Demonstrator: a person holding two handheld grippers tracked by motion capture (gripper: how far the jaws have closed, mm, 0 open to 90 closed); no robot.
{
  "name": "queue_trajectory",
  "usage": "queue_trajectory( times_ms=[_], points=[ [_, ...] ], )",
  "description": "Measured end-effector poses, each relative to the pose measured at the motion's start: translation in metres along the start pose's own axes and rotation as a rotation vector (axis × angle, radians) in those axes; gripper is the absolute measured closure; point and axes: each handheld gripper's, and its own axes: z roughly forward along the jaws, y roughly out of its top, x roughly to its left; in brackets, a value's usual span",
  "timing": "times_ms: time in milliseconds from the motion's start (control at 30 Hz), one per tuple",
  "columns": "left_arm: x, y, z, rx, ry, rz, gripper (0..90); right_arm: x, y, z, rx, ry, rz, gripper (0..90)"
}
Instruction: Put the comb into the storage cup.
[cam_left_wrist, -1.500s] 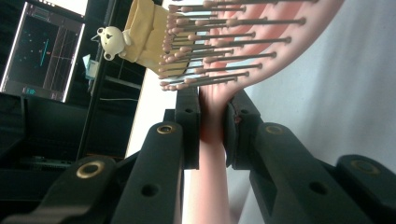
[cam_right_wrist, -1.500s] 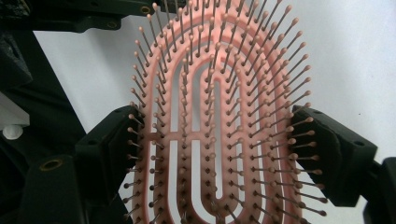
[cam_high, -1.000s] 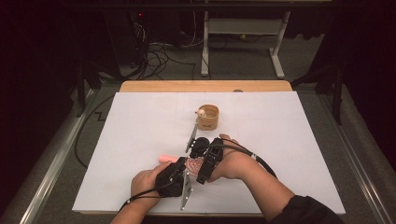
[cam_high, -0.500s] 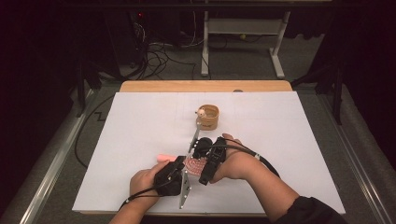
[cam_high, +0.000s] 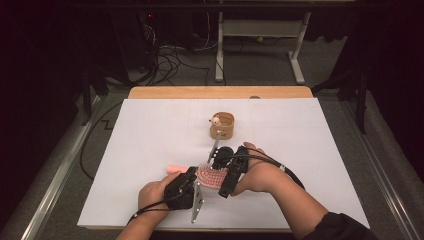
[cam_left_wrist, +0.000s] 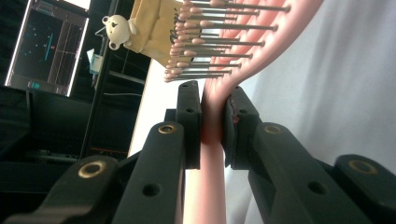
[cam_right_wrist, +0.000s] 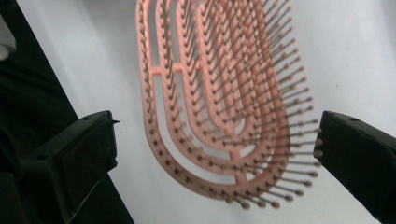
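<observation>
Tongs (cam_left_wrist: 212, 123) tight on hairbrush (cam_left_wrist: 212, 140) handle

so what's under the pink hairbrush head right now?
Under the hairbrush head lies the white table sheet, seen through its open slots in the right gripper view. The left gripper clamps the handle; the right gripper stands open around the head. Any contact with the sheet is hidden.

Hairbrush (cam_high: 210, 176) between both grippers—holder (cam_high: 223, 126) behind it (farther up the table (cam_high: 150, 130)).
</observation>
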Motion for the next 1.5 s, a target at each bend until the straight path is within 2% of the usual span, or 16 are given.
queue_trajectory(
  times_ms=[567,867,1167,1200,1500],
  points=[
    [0.002,-0.001,0.000,0.007,0.010,-0.005,80.0,-0.008,-0.021,-0.011,0.010,-0.020,0.015,0.5],
    [0.003,-0.003,-0.001,-0.005,0.034,-0.036,80.0,-0.013,-0.034,-0.014,0.016,-0.024,0.027,0.7],
    [0.007,-0.006,-0.003,-0.017,0.049,-0.083,80.0,-0.021,-0.050,-0.005,0.040,-0.033,0.048,0.7],
    [0.009,-0.007,-0.003,-0.025,0.047,-0.101,80.0,-0.023,-0.053,-0.002,0.039,-0.037,0.054,0.8],
    [0.013,-0.009,-0.005,-0.043,0.053,-0.145,80.0,-0.032,-0.072,0.015,0.062,-0.051,0.082,0.9]
  ],
)
